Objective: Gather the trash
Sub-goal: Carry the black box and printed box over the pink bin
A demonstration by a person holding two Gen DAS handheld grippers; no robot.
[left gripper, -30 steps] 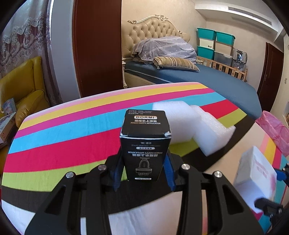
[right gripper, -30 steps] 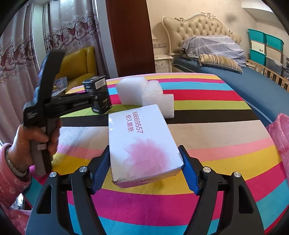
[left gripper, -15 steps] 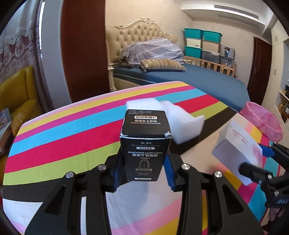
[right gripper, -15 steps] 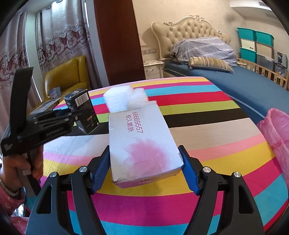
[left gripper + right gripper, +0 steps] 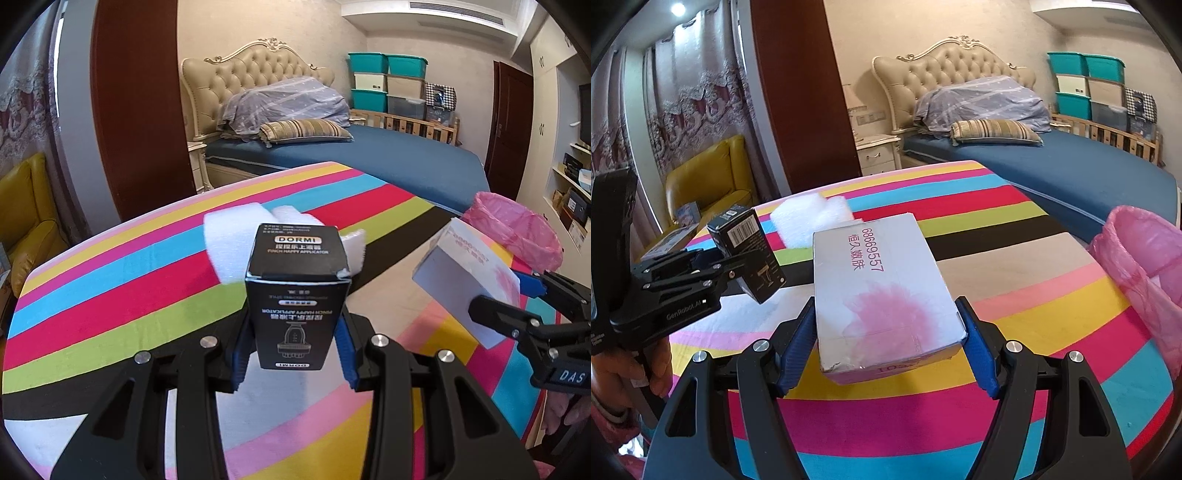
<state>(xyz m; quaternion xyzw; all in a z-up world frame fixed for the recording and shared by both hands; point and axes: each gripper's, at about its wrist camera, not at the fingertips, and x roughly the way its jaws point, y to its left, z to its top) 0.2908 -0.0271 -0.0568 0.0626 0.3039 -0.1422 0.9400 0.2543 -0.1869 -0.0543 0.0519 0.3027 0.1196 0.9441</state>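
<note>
Both grippers swing toward the pink-lined bin [image 5: 1145, 273]: left gripper [image 5: 293, 349] pinches the black box [image 5: 297, 295], right gripper [image 5: 888, 354] the white box [image 5: 882, 291]. Foam [image 5: 809, 218] probably waits; next, release over that bin.

A black box [image 5: 295, 302] with white lettering is being gripped between blue pads [image 5: 346, 349] of the black left gripper [image 5: 293, 350]. A white box [image 5: 882, 288] with a pink feathery blotch and purple print is being held by the black, blue-padded right gripper [image 5: 888, 354]. White foam pieces [image 5: 236, 240] are lying on a tablecloth [image 5: 110, 295] striped in yellow, pink, blue, red, green, black and white. A bin [image 5: 1145, 273] is being lined with pink plastic.
</note>
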